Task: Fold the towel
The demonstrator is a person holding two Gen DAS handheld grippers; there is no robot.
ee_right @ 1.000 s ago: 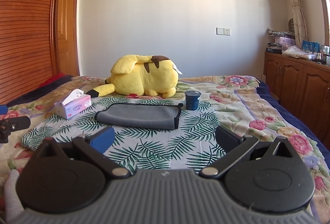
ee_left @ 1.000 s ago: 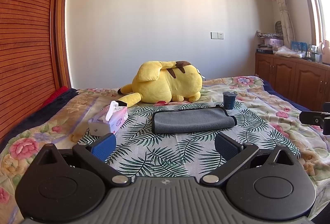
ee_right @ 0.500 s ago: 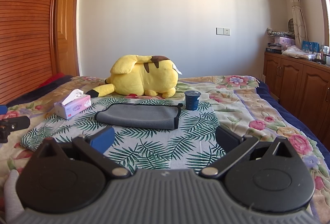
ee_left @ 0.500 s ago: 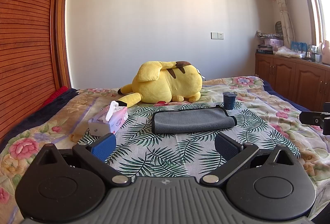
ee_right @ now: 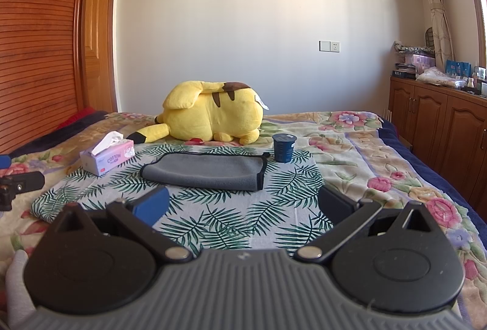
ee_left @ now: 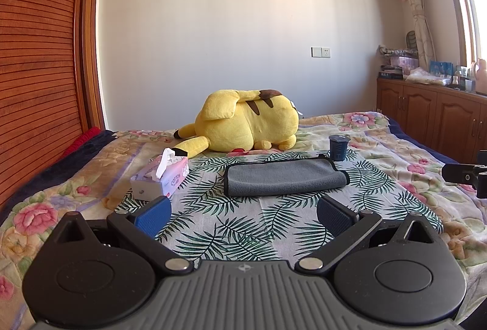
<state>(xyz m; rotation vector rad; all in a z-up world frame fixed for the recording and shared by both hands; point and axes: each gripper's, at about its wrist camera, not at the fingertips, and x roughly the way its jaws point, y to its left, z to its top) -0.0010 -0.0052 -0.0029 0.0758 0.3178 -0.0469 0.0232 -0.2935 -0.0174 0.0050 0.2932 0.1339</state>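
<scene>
A grey towel (ee_left: 284, 176) with a dark edge lies folded into a long flat strip on a palm-leaf cloth (ee_left: 243, 226) spread on the bed. It also shows in the right wrist view (ee_right: 207, 170). My left gripper (ee_left: 243, 216) is open and empty, held above the cloth, well short of the towel. My right gripper (ee_right: 243, 206) is open and empty too, at a similar distance from the towel. Neither gripper touches anything.
A pink tissue box (ee_left: 161, 178) stands left of the towel. A dark blue cup (ee_left: 338, 147) stands at its far right corner. A yellow plush toy (ee_left: 243, 124) lies behind. A wooden wardrobe (ee_left: 36, 56) is left, wooden cabinets (ee_left: 426, 114) right.
</scene>
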